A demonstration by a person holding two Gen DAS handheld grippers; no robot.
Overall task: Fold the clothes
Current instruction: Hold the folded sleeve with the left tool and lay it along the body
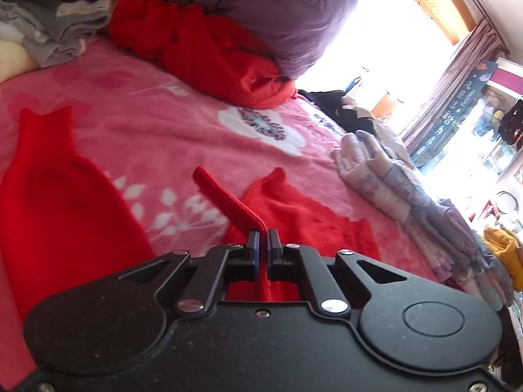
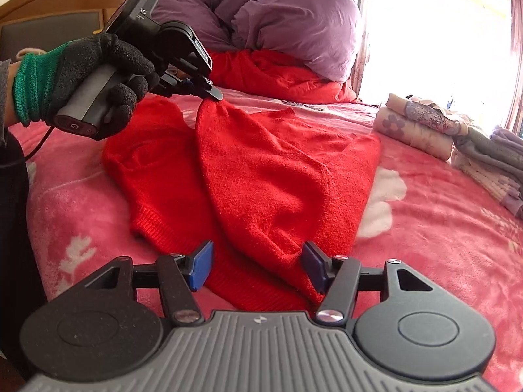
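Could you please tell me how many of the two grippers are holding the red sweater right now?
1. The left gripper is shut on the red sweater's far edge, lifting it. The right gripper is open over the near hem, its pads clear of the fabric.

Daylight floods in from the window (image 1: 376, 32) on my right, so strongly that it burns out to pure white in both views and washes over the curtain (image 1: 457, 91) beside it. The pink blanket (image 2: 441, 228) is bright and evenly lit, with only soft shadows in the folds of the red sweater (image 2: 261, 170). Fisheye bending curves the room at the edges. My left view is slightly soft and hazy.
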